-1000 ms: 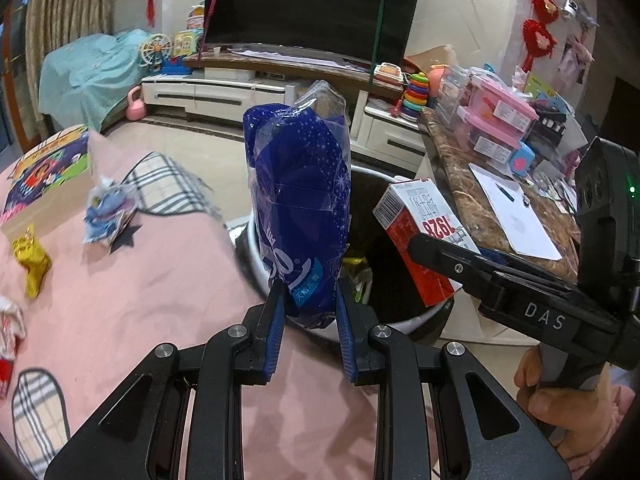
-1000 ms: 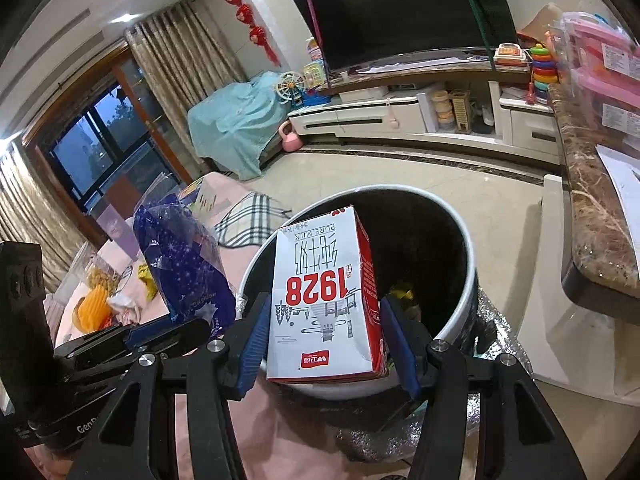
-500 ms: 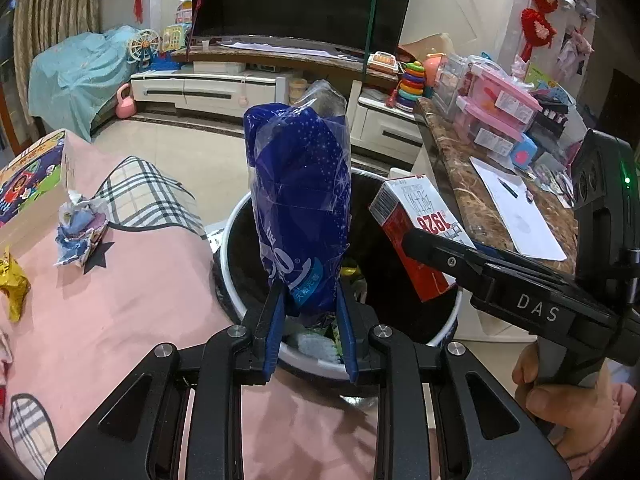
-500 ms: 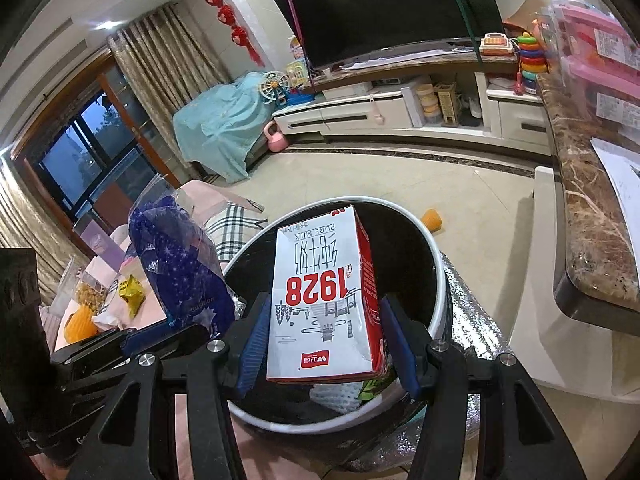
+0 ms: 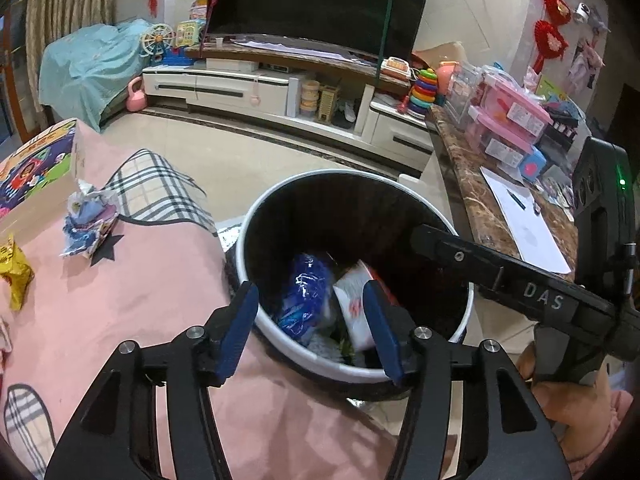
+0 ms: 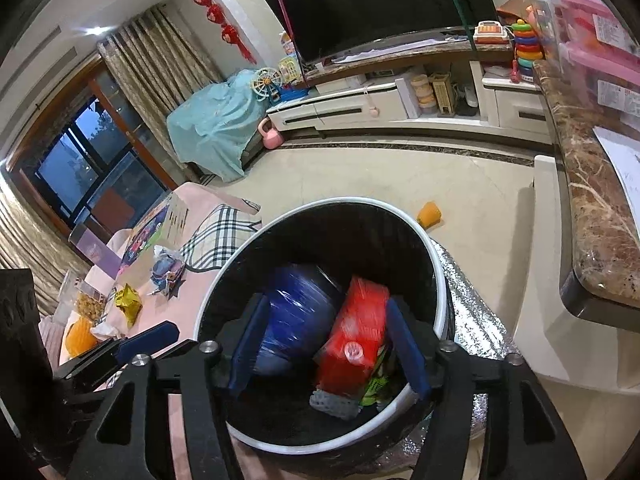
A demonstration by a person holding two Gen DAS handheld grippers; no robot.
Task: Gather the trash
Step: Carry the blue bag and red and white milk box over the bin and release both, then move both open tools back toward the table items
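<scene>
A round black trash bin with a white rim [image 5: 256, 312] [image 6: 440, 280] stands beside the pink-covered table. Inside it lie the blue plastic bag [image 5: 306, 300] [image 6: 298, 308] and the red-and-white milk carton [image 5: 354, 300] [image 6: 356, 340]. My left gripper [image 5: 310, 332] hangs over the bin's near rim, its jaws opening with nothing pressed between the blue pads. My right gripper [image 6: 330, 350] hovers above the bin mouth, its jaws opening too, and the carton lies blurred below them. In the left wrist view the right gripper's finger [image 5: 480, 264] reaches across the bin.
On the pink cloth [image 5: 120, 300] lie a crumpled blue-white wrapper [image 5: 86, 224] [image 6: 166, 270], a yellow foil packet [image 5: 14, 274] [image 6: 128, 304] and a colourful box [image 5: 32, 160]. A marble counter [image 6: 592, 216] stands right of the bin. An orange item [image 6: 430, 214] lies on the floor.
Both grippers opened. The blue bag left my left gripper and the milk carton left my right gripper; both now lie down inside the bin.
</scene>
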